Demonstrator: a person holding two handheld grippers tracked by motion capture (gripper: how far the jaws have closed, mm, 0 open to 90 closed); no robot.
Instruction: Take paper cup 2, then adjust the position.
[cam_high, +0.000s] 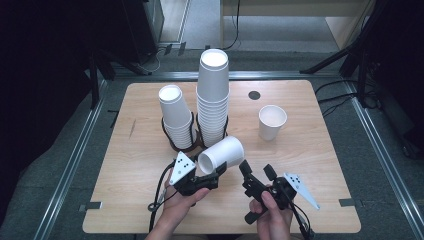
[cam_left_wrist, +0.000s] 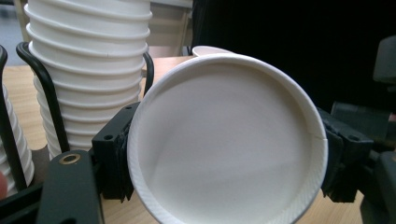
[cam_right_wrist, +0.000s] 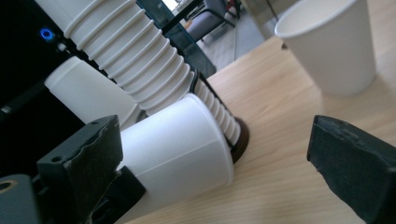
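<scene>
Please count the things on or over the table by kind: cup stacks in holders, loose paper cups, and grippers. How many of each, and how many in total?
Cup stacks in holders: 2 (short stack, tall stack)
Loose paper cups: 2 (standing cup, held cup)
Grippers: 2 (left gripper, right gripper)
Total: 6

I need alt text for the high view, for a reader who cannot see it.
The left gripper holds a white paper cup sideways above a wooden table. The right gripper is open, empty. Behind: two cup stacks, one upright cup.
</scene>
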